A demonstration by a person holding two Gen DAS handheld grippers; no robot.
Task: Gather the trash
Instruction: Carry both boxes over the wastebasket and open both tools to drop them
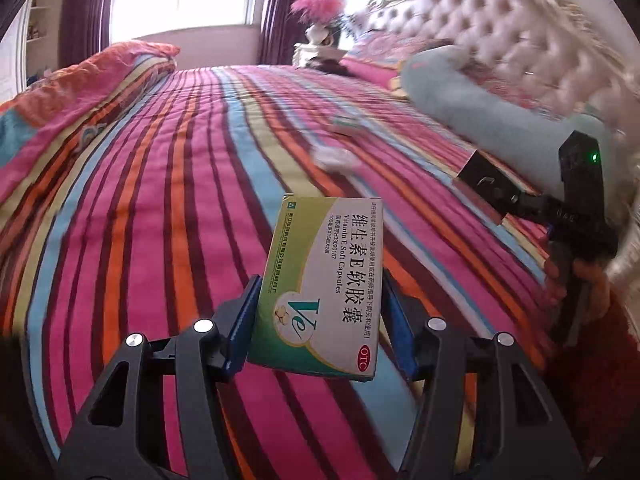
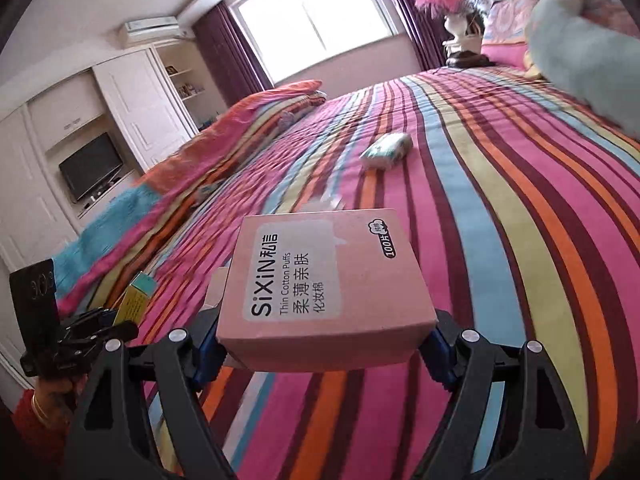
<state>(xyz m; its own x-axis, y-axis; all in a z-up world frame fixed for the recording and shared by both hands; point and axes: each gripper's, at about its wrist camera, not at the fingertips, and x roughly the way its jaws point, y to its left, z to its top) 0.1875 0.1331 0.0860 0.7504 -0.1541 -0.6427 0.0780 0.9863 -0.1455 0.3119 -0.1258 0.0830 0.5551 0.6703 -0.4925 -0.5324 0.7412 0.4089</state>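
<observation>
My left gripper [image 1: 320, 320] is shut on a green and white vitamin E capsule box [image 1: 320, 284] and holds it above the striped bed [image 1: 160, 184]. My right gripper [image 2: 324, 340] is shut on a pink cotton puff box [image 2: 324, 280], also held above the bed. A crumpled white tissue [image 1: 336, 158] and a small tissue pack [image 1: 346, 124] lie on the bedspread ahead; the pack shows in the right wrist view [image 2: 386, 150] and the tissue [image 2: 330, 202] just beyond the pink box. The other gripper appears at the right edge of the left view [image 1: 576, 216] and at the left edge of the right view [image 2: 68, 332].
A folded striped quilt [image 2: 240, 136] lies on the far side of the bed. A pale blue pillow [image 1: 472, 92] and tufted headboard [image 1: 500, 28] are at the right. A nightstand with a vase of pink feathers [image 2: 456, 12], a window, a white wardrobe and a TV [image 2: 90, 166] stand beyond.
</observation>
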